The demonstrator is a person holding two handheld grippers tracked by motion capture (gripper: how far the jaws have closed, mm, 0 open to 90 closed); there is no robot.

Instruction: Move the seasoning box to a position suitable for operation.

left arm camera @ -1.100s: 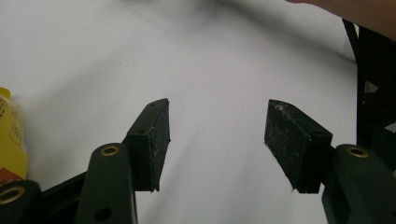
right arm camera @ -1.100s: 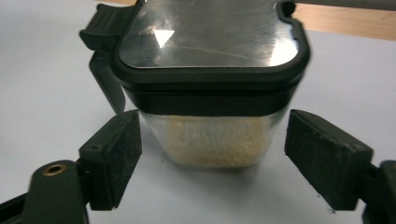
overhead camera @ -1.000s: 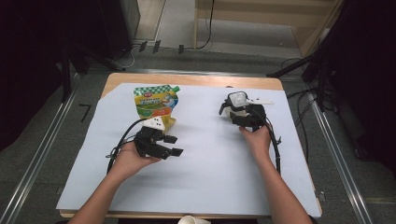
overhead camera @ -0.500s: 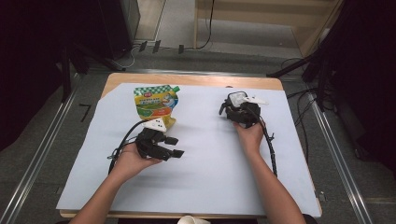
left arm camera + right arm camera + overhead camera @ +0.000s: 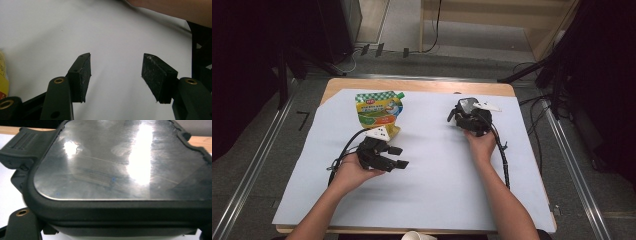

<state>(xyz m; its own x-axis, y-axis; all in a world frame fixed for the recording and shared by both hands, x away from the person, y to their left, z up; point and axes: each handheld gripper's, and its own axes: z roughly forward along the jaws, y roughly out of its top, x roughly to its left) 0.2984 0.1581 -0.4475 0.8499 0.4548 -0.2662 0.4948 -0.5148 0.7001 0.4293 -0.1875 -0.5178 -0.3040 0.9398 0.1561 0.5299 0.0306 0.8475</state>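
Observation:
A green and yellow spouted pouch [image 5: 378, 110] lies flat at the back left of the white sheet [image 5: 432, 195]; its yellow edge [image 5: 3, 75] shows at the left of the left gripper view. My left gripper [image 5: 398, 157] lies just in front of it, pointing right, open with only bare sheet between the pads [image 5: 81, 75]. My right gripper [image 5: 464, 111] is at the back right, up against a black container with a shiny lid [image 5: 117, 162]. The container [image 5: 467, 104] sits between its wide-set jaws and hides the pads.
The wooden table edge [image 5: 412, 85] runs along the back. Cables trail from both grippers, one along the right forearm [image 5: 504, 160]. A white cup rim [image 5: 417, 236] sits at the near edge. Metal rails [image 5: 572, 170] flank the table.
The right hand has crept slightly forward toward the shiny-lidded container, which stays put. The left hand and its gripper have not moved.

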